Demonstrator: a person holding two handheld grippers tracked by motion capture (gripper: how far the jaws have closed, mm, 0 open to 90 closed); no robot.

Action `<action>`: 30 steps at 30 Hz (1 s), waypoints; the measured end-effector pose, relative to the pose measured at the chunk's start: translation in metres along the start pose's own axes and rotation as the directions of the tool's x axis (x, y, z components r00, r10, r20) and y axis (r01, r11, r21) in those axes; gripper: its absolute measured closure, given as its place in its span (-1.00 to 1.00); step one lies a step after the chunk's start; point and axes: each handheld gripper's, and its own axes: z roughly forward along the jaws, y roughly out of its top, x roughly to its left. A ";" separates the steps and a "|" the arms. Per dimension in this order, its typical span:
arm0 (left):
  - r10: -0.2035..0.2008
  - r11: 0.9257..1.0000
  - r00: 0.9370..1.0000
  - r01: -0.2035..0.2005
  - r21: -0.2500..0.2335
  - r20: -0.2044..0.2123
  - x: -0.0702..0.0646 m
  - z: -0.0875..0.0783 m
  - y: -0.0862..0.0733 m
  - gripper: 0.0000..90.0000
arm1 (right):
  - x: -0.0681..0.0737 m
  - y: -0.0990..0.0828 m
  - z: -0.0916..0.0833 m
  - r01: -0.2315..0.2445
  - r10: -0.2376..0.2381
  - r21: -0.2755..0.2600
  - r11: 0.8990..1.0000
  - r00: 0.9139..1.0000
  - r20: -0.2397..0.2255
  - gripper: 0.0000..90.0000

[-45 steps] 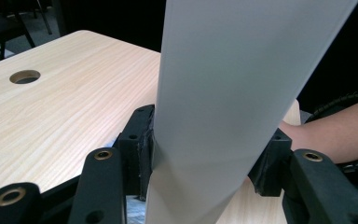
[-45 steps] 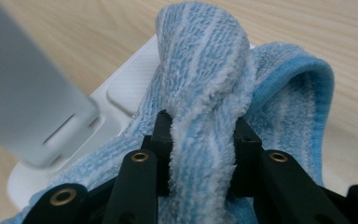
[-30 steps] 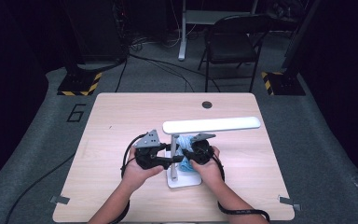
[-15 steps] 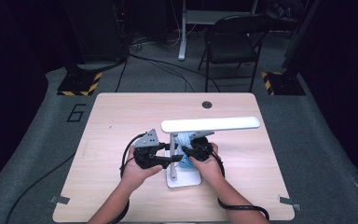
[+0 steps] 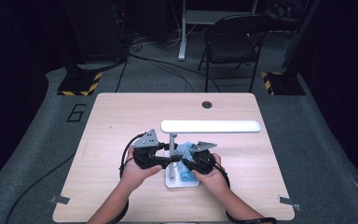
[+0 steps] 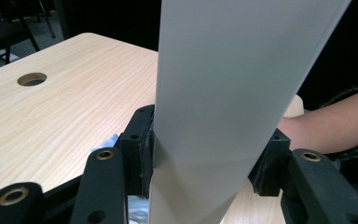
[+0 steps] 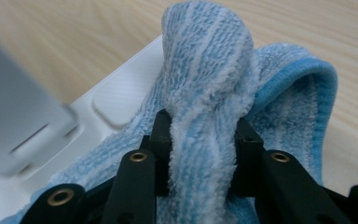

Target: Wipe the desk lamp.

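High view: on the table (image 5: pixel 112 121), toward the middle of its near edge, the left gripper (image 5: pixel 164 160) sits at the left side of a white desk lamp (image 5: pixel 210 126), its jaws closed on the lamp's upright post (image 5: pixel 172 149). Left gripper view has the two black jaws pressed against either side of the pale post (image 6: pixel 214 116), with the wooden tabletop and its round cable hole (image 6: pixel 31 79) beyond. The lamp's flat base (image 5: pixel 170 179) lies just in from the near edge, and its long head runs level toward the right edge. A blue striped cloth (image 5: pixel 184 163) lies on the base, right of the post. The right gripper (image 5: pixel 190 164) comes in from the right, and in the right gripper view its jaws pinch a raised fold of the cloth (image 7: pixel 205 107) above the white base (image 7: pixel 121 88)
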 end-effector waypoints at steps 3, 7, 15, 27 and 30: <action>0.002 1.000 1.000 -0.002 0.004 -0.002 0.001 -0.001 0.000 0.13 | 0.008 -0.007 -0.007 0.011 -0.010 0.005 1.000 1.000 -0.021 0.51; -0.005 1.000 1.000 0.005 0.000 -0.008 0.003 -0.002 -0.001 0.13 | 0.025 -0.014 -0.015 0.034 -0.032 0.021 0.999 0.996 -0.079 0.51; -0.001 1.000 1.000 0.001 0.005 -0.002 0.003 -0.003 -0.001 0.13 | 0.026 -0.012 -0.013 0.059 -0.056 0.026 0.998 0.995 -0.088 0.51; -0.007 1.000 0.999 0.008 0.011 -0.042 0.002 -0.004 -0.001 0.12 | 0.008 0.009 0.009 0.022 -0.021 0.015 1.000 0.999 -0.044 0.52; -0.004 1.000 0.999 0.004 0.008 -0.047 0.003 -0.004 -0.002 0.12 | 0.007 0.014 0.014 0.030 -0.029 0.018 0.999 0.999 -0.041 0.51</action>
